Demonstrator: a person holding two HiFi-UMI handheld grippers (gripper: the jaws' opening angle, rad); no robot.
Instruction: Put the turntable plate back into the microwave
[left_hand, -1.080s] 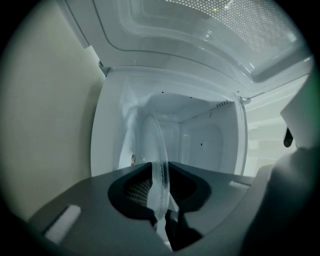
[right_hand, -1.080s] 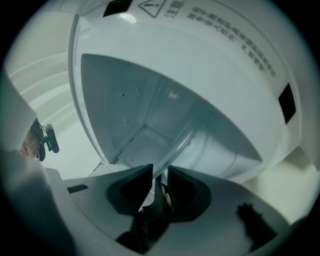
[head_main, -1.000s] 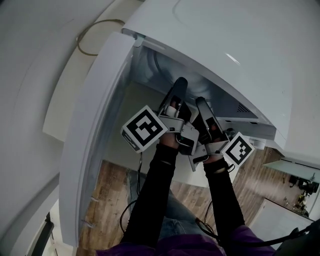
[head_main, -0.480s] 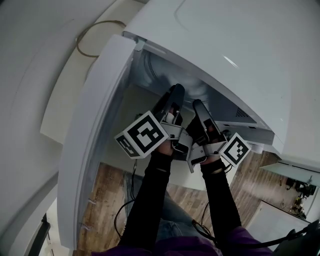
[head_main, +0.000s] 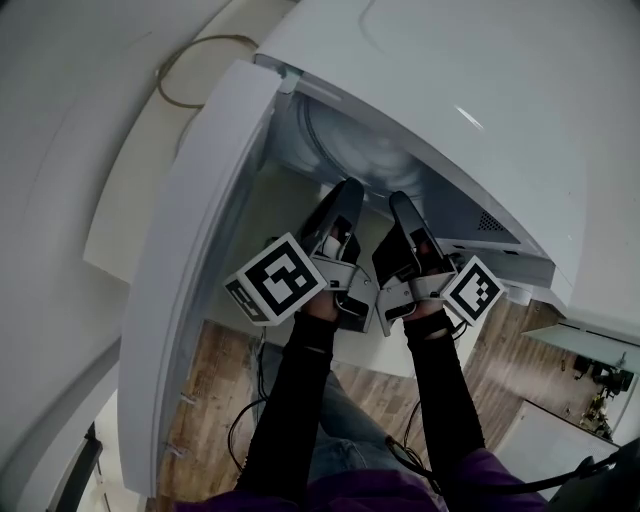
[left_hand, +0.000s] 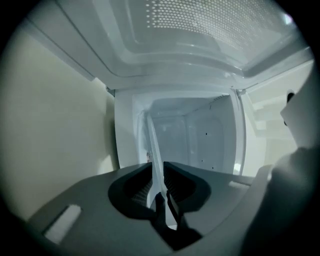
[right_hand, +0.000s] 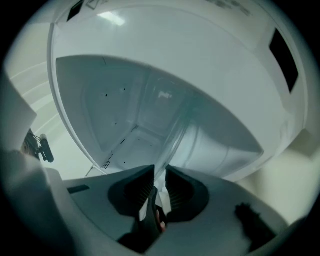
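Clear glass turntable plate, glossy white microwave, wood-grain floor

Plate mostly out of sight
Both gripper views caught my plate only edge-on; from above, the microwave top hid its far side.

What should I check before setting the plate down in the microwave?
1. Door swung wide: ok.
2. Left claw clamped on plate rim: ok.
3. Right claw, jaws just closed further, plate rim between them: ok.
4. Both claws pointing into cavity: ok.
5. Plate level over cavity floor: cannot tell.
6. Plate centred in cavity: cannot tell.
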